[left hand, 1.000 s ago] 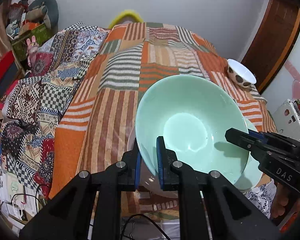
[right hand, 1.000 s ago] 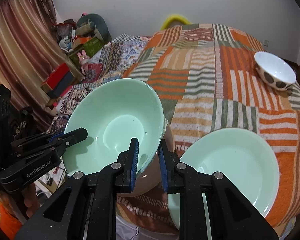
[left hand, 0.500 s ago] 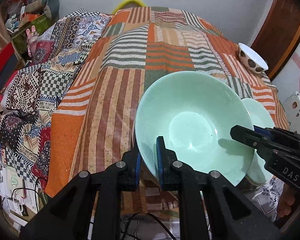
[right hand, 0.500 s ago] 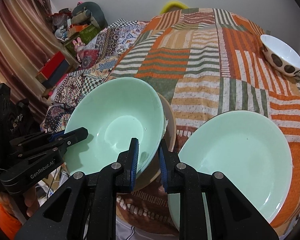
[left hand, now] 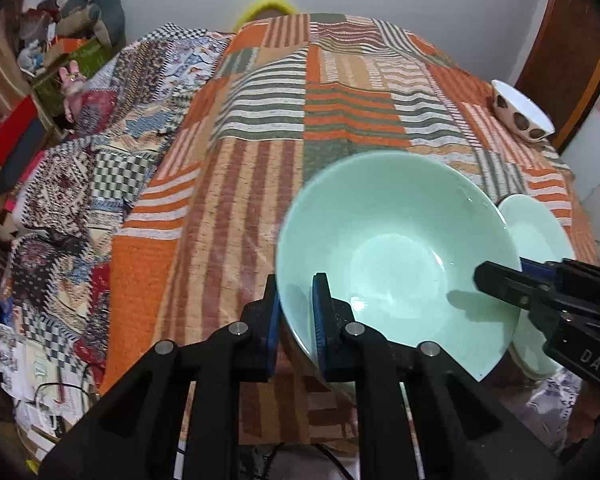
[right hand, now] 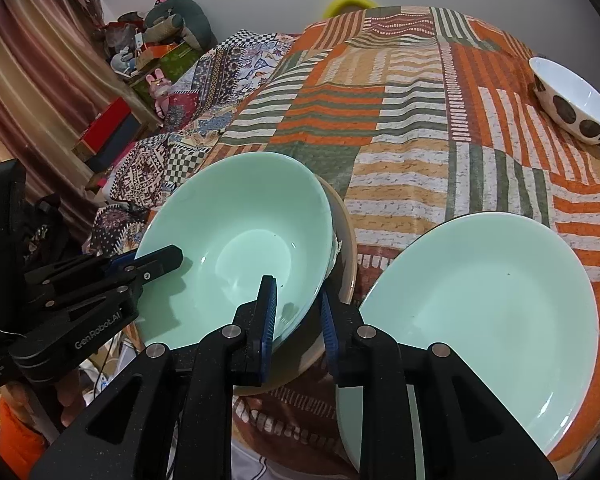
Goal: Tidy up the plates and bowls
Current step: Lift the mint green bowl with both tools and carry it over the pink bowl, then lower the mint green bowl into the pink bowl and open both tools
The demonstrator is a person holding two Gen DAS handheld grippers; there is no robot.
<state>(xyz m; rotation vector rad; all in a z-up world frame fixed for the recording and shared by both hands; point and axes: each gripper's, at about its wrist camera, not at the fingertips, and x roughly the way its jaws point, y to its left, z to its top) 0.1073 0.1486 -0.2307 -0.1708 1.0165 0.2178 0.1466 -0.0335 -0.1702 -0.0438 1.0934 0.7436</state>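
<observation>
Both grippers have sunk toward the bed since the earlier frame, bringing the mint bowl (right hand: 240, 248) down until it sits nested in the tan bowl (right hand: 346, 248) near the bed's front edge. The left gripper (left hand: 294, 312) still has its jaws clamped on the bowl's near-left rim. The right gripper (right hand: 298, 312) is just opening its jaws; the rim is between them, but the right pad now stands clear.

To do this bit well, I'd say finish opening the right side fully before pulling back, then let go with the left, and lift both straight off the rim so the bowl doesn't get dragged or tipped out of the one under it. It looks a little tilted toward the right, so a gentle release matters.

Both grippers point steeply downward, facing the rim from opposite sides. The mint plate (right hand: 480, 320) sits just beside the stack on the bedspread (right hand: 400, 120), and the spotted bowl (right hand: 572, 100) is well apart at the far right.
</observation>
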